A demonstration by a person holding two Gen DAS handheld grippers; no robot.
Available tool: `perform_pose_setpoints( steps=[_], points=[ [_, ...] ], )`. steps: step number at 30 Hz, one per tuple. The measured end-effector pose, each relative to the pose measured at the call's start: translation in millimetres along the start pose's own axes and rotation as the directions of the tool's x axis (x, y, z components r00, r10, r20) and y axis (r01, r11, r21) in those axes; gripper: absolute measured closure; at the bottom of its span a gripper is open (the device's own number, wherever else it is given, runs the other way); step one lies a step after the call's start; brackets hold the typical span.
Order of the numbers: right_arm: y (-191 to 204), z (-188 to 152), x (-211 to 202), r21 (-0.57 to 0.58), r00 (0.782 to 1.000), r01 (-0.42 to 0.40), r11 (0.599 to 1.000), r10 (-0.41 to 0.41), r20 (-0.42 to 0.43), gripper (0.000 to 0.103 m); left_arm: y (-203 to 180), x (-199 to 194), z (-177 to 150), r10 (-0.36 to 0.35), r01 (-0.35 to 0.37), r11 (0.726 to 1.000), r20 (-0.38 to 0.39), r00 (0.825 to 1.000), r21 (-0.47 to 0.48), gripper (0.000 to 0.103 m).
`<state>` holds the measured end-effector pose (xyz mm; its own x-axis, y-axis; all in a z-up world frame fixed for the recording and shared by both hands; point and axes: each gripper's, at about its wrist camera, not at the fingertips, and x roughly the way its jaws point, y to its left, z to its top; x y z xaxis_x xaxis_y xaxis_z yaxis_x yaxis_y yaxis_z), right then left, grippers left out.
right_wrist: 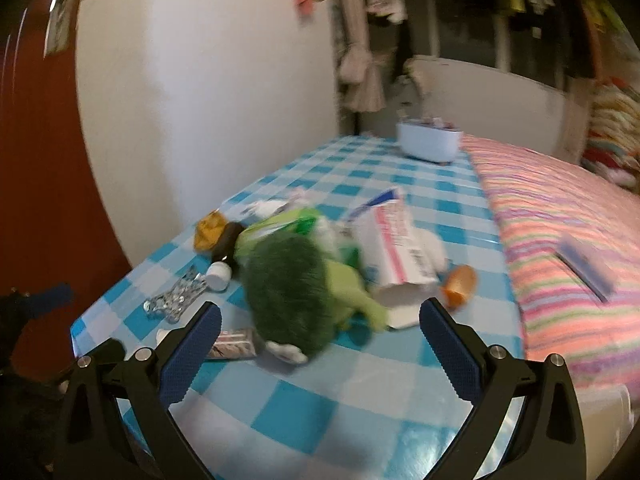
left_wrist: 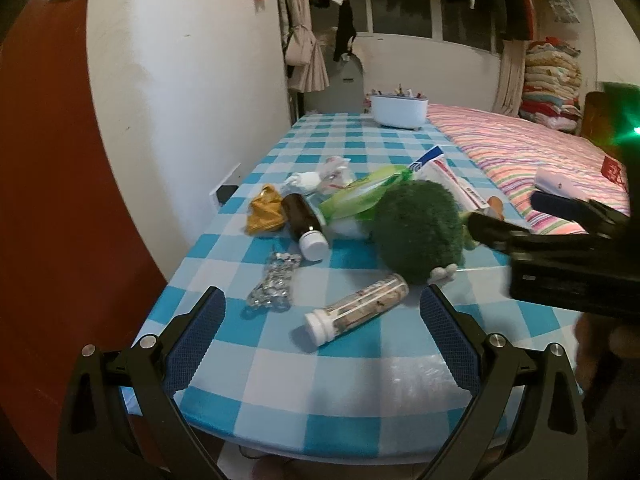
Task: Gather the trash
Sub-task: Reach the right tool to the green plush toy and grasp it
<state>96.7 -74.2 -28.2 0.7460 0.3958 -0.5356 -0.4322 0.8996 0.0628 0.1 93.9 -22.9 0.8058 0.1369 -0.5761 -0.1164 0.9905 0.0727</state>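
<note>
Two grippers hover over the near end of a desk covered in glossy blue-and-white checked cloth. The left gripper has its jaws spread wide and empty, their blue pads ribbed; the right gripper is likewise spread, holding nothing.

Nearest the left jaws lies a clear plastic tube with a white cap, on its side. Just left of it sits a crumpled foil blister pack. Beyond the tube a fuzzy round green plush toy rests against a green plastic wrapper. A dark brown bottle with a white cap lies beside a crinkled yellow wrapper. Behind are a flattened white carton with red and blue print and some white crumpled scraps. An orange bottle lies on its side by the carton.

Farther off, a white oval tub stands at the desk's far end, beside a bed with a striped pink quilt.
</note>
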Motion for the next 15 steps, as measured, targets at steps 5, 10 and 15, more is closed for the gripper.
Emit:
perform_pose_setpoints(
  steps=[5,10,15],
  points=[
    [22.0,13.2,38.8,-0.121,0.999,0.025,0.992,-0.029,-0.031,0.006,9.8,3.0,-4.8,0.017,-0.017,1.0,-0.023,1.0,-0.008,0.007],
    [27.0,18.2,71.7,-0.161,0.995,0.02,0.987,-0.036,-0.093,0.007,13.0,9.6,-7.4,0.013,-0.014,1.0,-0.05,0.999,-0.012,0.007],
    [37.0,9.1,89.2,-0.249,0.988,0.016,0.968,-0.053,-0.146,0.028,9.6,16.4,-6.5,-0.009,0.009,1.0,-0.067,0.998,-0.003,0.007]
  ],
)
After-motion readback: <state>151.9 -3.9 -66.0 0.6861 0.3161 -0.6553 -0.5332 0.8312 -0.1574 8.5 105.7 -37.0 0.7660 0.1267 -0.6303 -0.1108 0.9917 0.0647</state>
